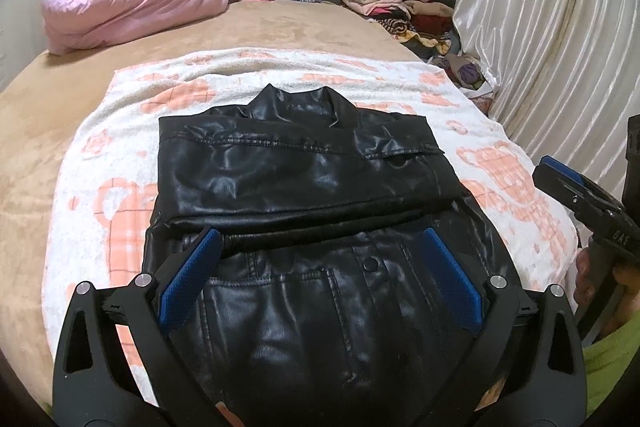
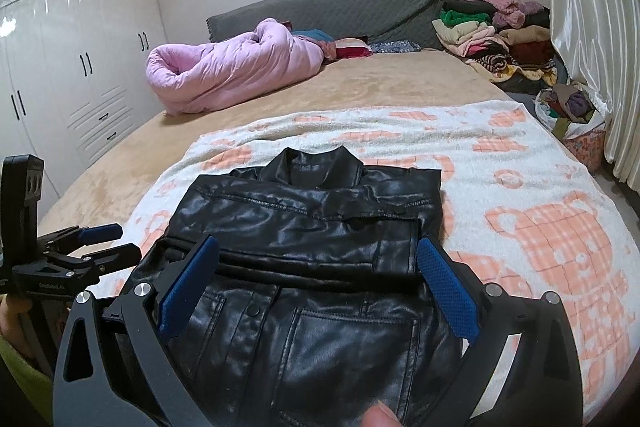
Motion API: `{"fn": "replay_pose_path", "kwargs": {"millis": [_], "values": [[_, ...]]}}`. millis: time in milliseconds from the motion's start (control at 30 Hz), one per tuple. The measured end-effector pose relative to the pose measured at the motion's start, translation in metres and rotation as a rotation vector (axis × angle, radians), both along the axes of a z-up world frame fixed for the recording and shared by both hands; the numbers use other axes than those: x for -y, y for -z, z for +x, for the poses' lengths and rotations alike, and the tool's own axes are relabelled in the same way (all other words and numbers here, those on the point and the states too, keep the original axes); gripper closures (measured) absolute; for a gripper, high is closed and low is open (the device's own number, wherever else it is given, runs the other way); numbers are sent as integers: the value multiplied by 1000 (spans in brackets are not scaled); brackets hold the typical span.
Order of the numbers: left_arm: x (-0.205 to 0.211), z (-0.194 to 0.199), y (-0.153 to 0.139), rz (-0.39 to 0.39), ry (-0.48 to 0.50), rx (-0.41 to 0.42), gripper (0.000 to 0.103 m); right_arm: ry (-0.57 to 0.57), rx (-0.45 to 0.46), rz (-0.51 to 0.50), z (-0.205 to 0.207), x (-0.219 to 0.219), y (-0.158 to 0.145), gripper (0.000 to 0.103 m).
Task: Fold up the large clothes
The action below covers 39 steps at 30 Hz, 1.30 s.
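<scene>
A black leather jacket [image 1: 300,163] [image 2: 304,223] lies on a white and orange towel [image 1: 100,163] [image 2: 520,163] spread over the bed. Its collar points away from me, and its sleeves are folded across the chest. My left gripper [image 1: 320,233] is open over the jacket's near half, with nothing between its blue pads. The right wrist view shows it at the jacket's left edge [image 2: 108,241]. My right gripper [image 2: 319,242] is also open over the near half and holds nothing. From the left wrist view it appears beside the jacket's right edge [image 1: 544,167].
A rolled pink quilt [image 2: 236,67] lies at the far left of the tan bed [image 1: 48,115], before a grey headboard [image 2: 360,7]. A stack of folded clothes [image 2: 492,35] fills the far right corner. A white curtain [image 1: 560,27] hangs along the right, and white wardrobes [image 2: 80,47] stand at the left.
</scene>
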<state>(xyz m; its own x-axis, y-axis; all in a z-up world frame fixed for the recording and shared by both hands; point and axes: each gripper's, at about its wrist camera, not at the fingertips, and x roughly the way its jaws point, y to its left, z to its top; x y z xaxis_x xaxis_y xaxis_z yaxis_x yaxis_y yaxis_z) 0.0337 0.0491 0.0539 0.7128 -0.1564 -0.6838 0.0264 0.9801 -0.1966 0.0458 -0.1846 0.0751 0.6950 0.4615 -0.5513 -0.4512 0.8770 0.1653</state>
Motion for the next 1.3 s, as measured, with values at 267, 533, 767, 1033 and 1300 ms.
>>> {"fn": "replay_pose_path", "kwargs": {"millis": [267, 533, 767, 1033, 1300], "values": [[2, -11, 5, 9, 1, -13, 10, 14, -22, 2, -12, 14, 7, 4], [-1, -24, 21, 32, 2, -46, 10, 29, -62, -14, -22, 25, 21, 4], [-8, -36, 36, 51, -6, -81, 10, 26, -86, -38, -33, 30, 36, 4], [-18, -48, 52, 44, -29, -119, 10, 11, -121, -89, -43, 37, 56, 4], [-24, -57, 72, 59, -33, -168, 10, 24, -188, -119, -49, 52, 81, 4]]}}
